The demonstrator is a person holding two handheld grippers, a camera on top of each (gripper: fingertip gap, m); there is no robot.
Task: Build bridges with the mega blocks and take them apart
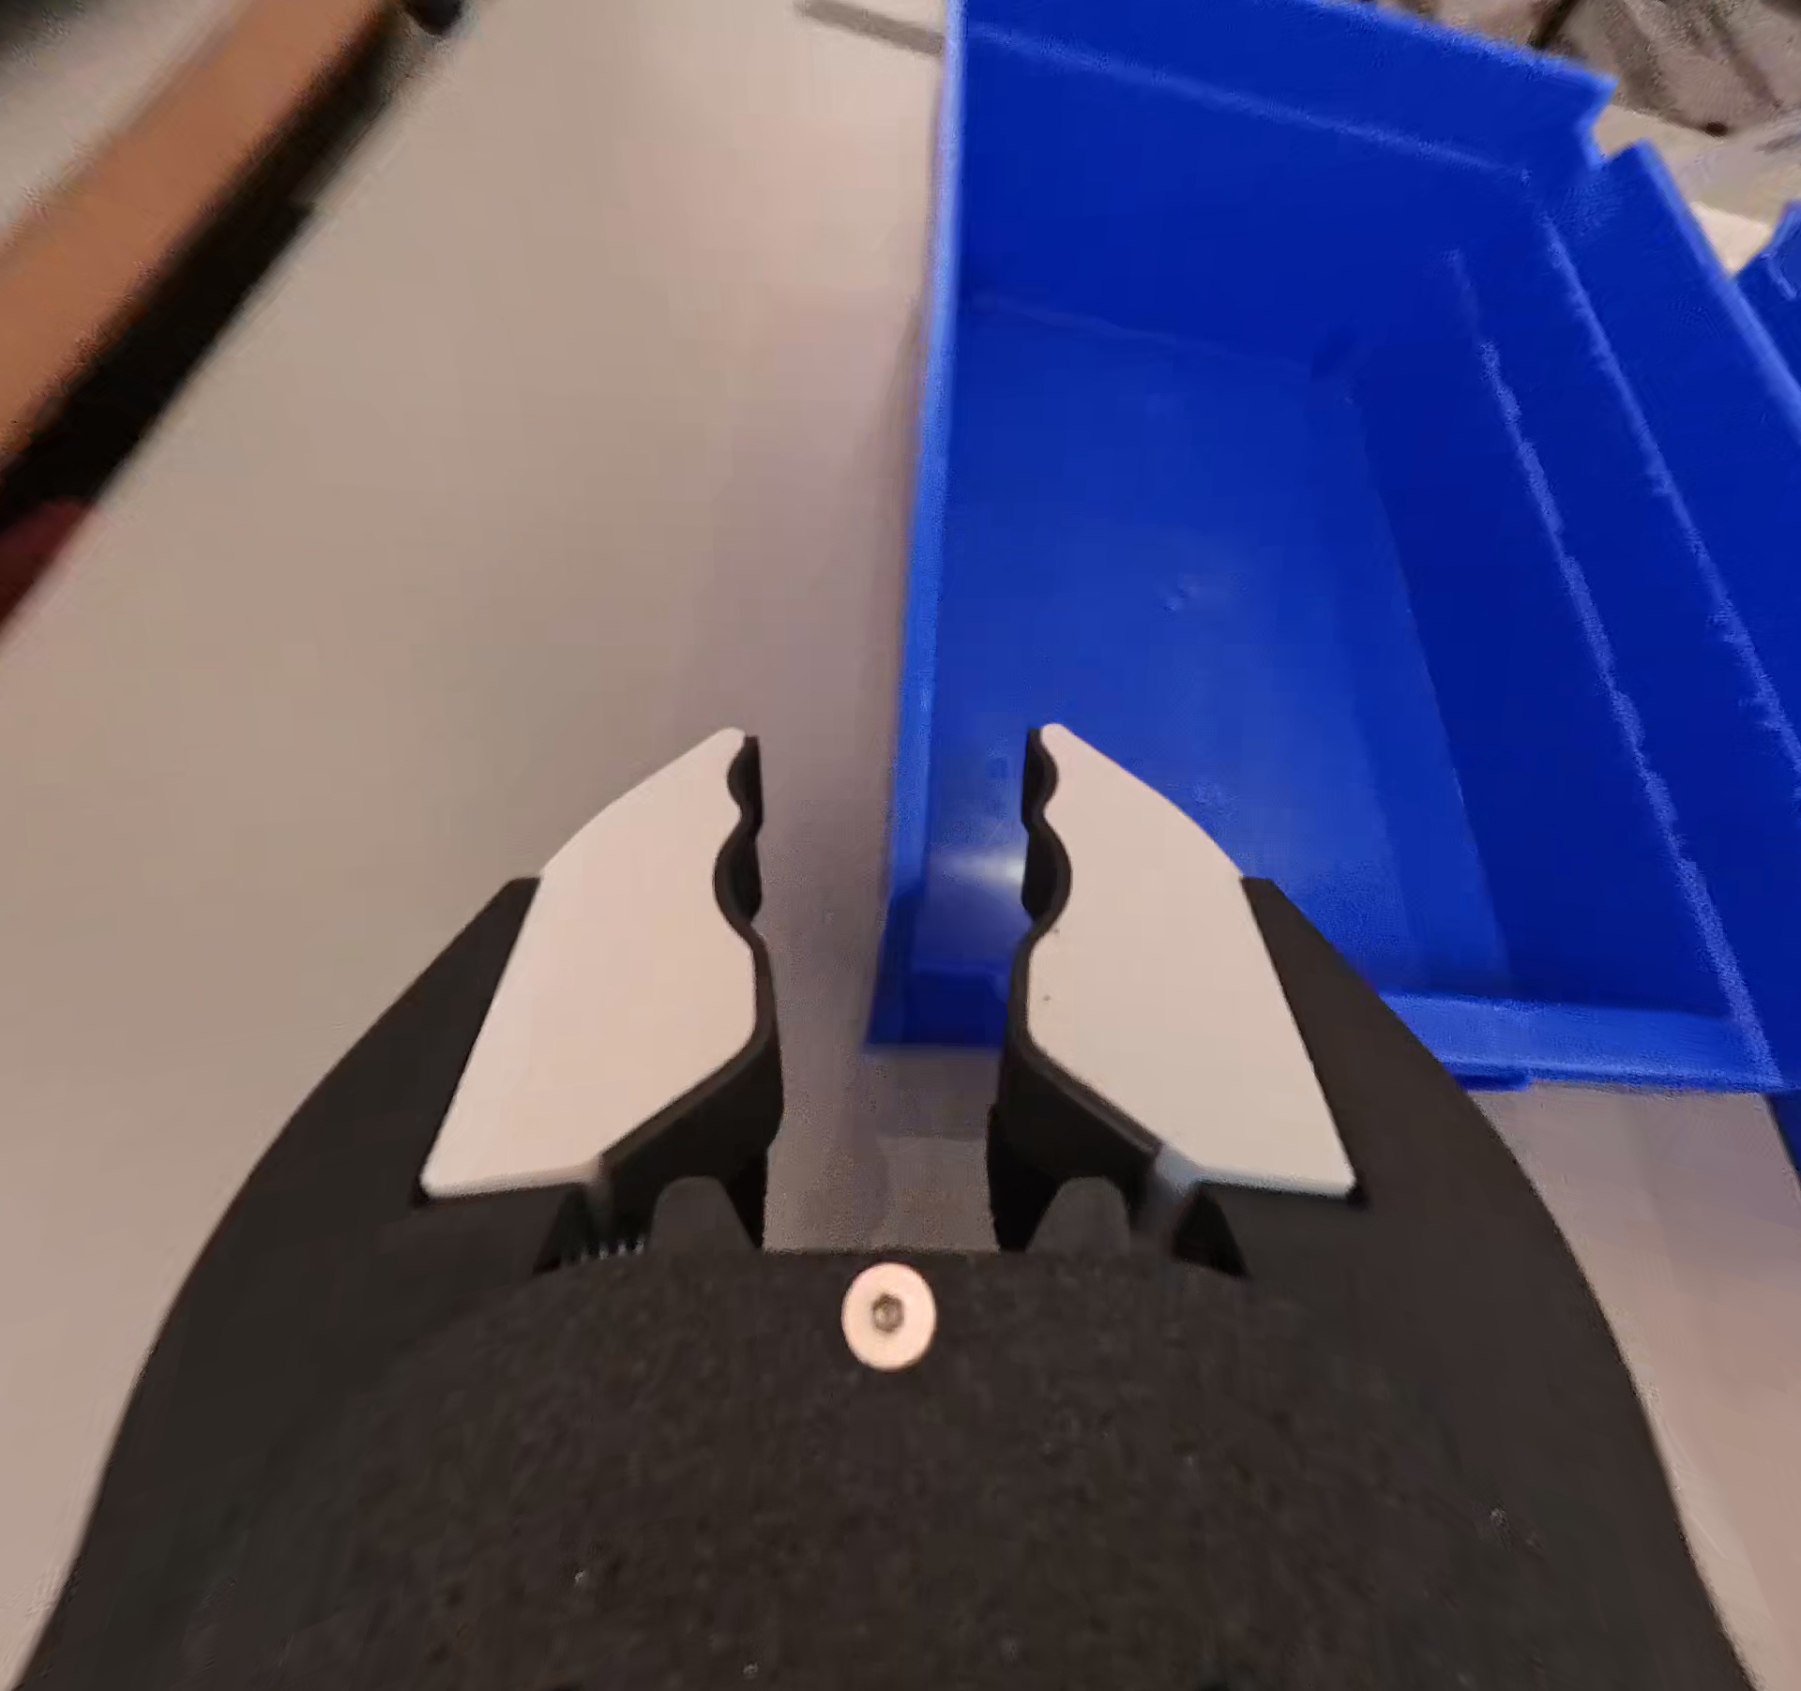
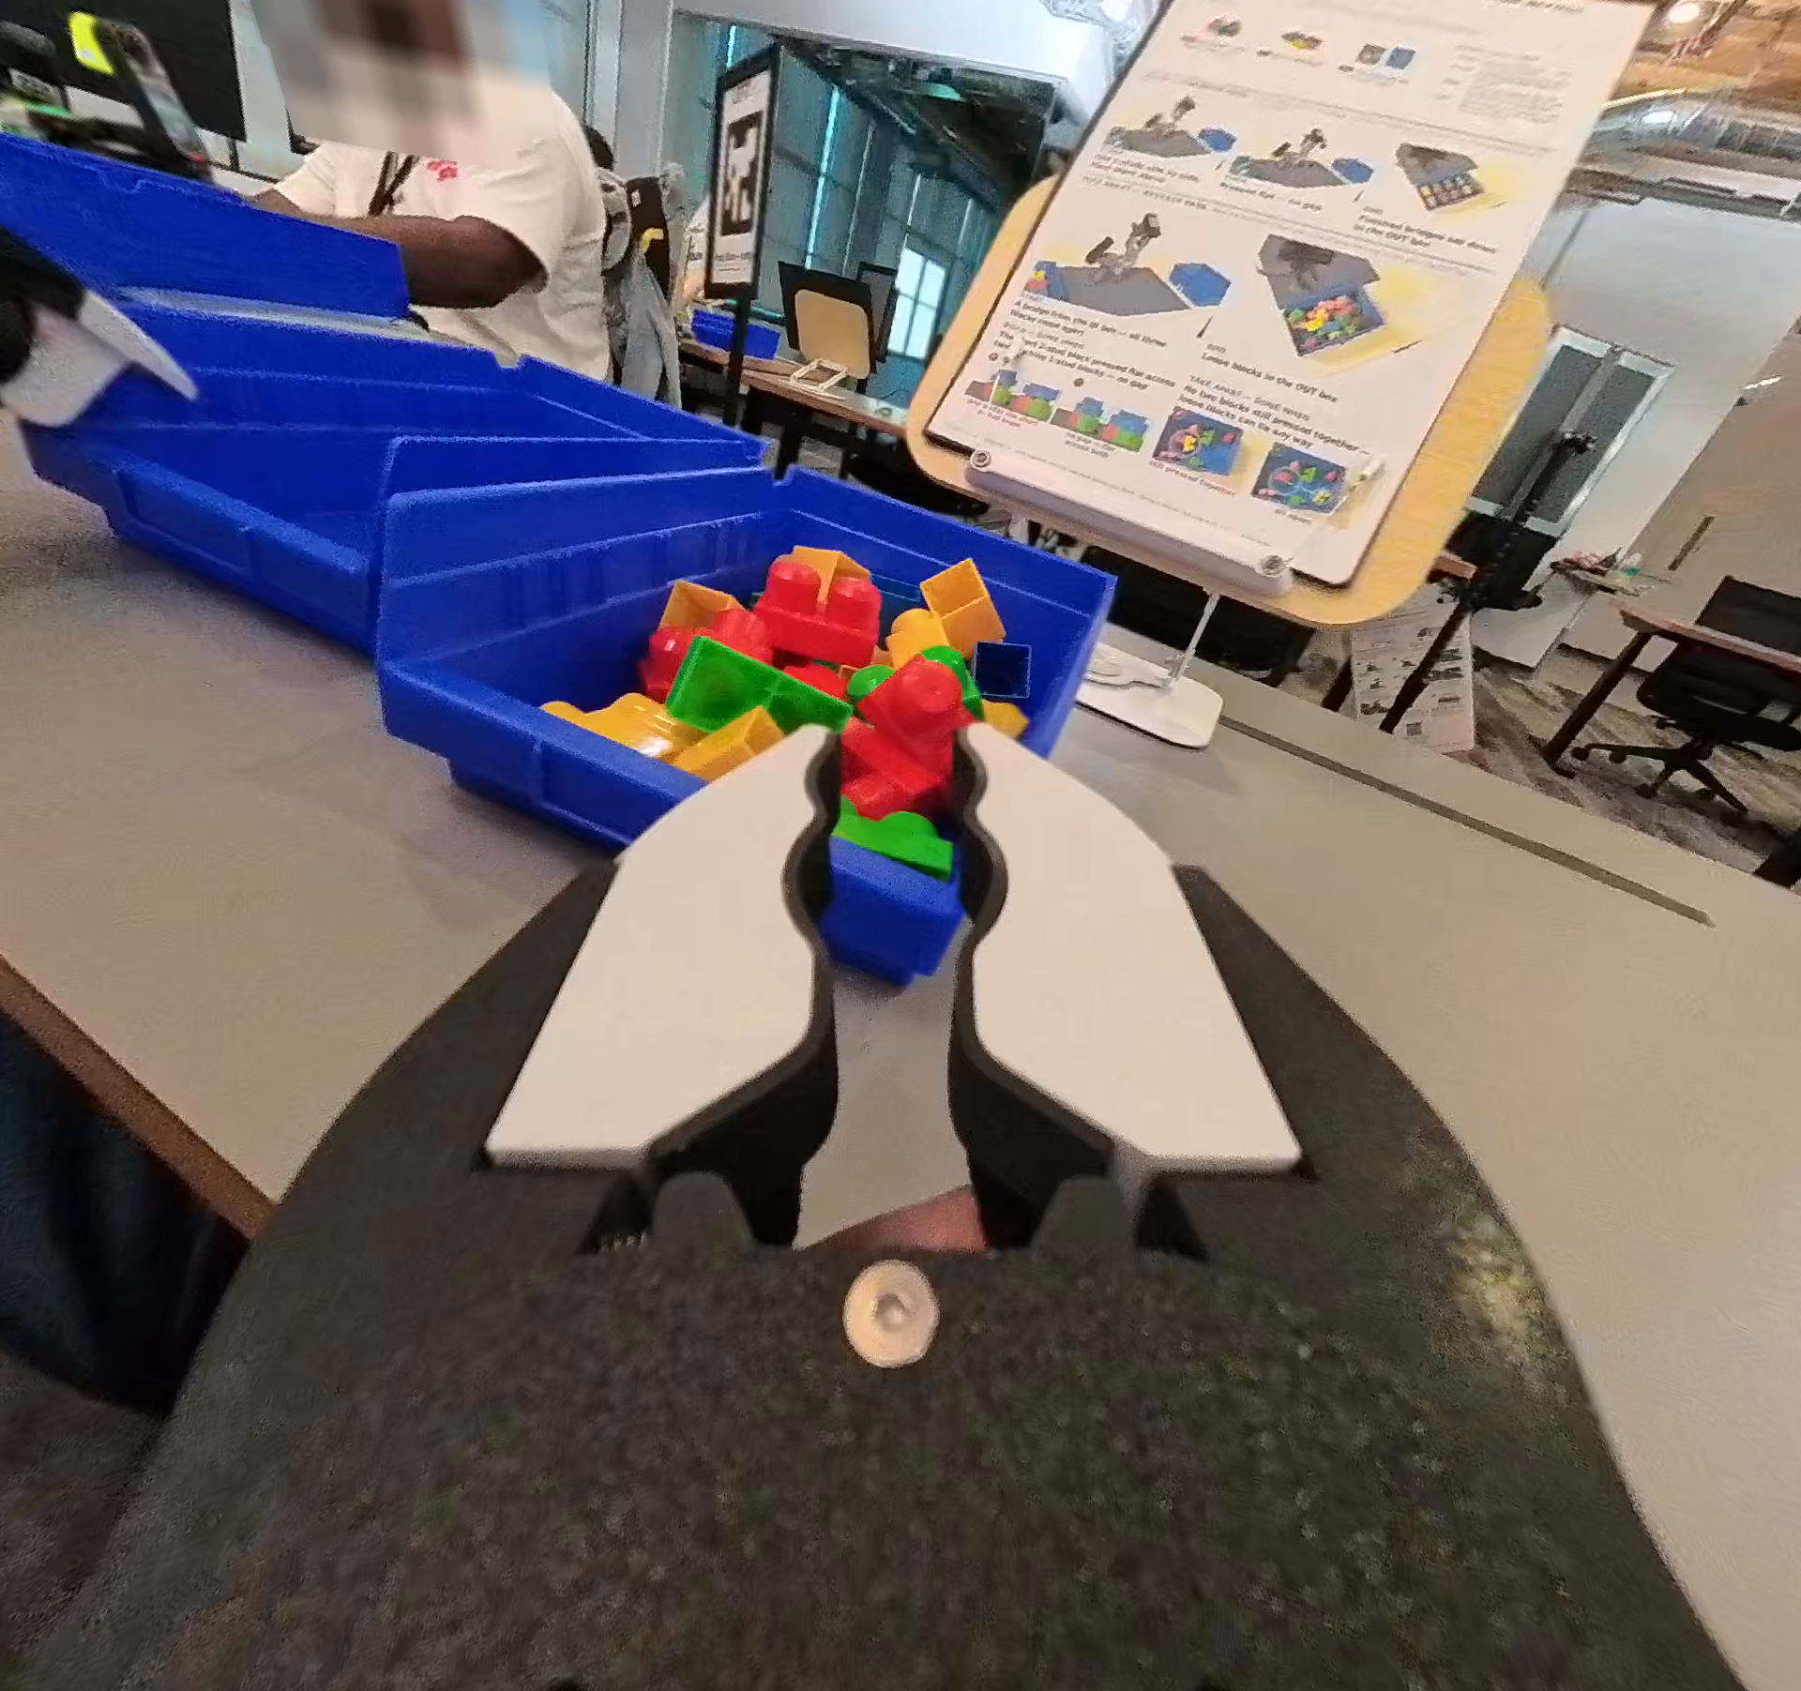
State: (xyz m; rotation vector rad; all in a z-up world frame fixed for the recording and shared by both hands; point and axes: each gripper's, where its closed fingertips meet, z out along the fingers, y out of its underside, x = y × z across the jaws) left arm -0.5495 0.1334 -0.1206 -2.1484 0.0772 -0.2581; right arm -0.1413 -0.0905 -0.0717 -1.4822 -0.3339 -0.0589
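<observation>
My left gripper (image 1: 892, 743) is open and empty, low over the grey table (image 1: 439, 572) at the near left corner of an empty blue bin (image 1: 1218, 621). My right gripper (image 2: 897, 748) is open with a narrow gap, at the near corner of a second blue bin (image 2: 487, 699) that holds several red, green, yellow and orange mega blocks. A red block (image 2: 911, 709) in the pile shows in the gap between the tips; I cannot tell whether they touch it. One finger of my left gripper (image 2: 97, 358) shows at the far left of the right wrist view, beside the empty bin (image 2: 244, 436).
An illustrated sheet on a stand (image 2: 1267, 261) is behind the block bin at the right. A person in a white shirt (image 2: 507, 212) is at another table beyond the bins. The table's front edge (image 2: 127, 1108) runs at the lower left. Part of the second bin (image 1: 1774, 280) shows at the right edge.
</observation>
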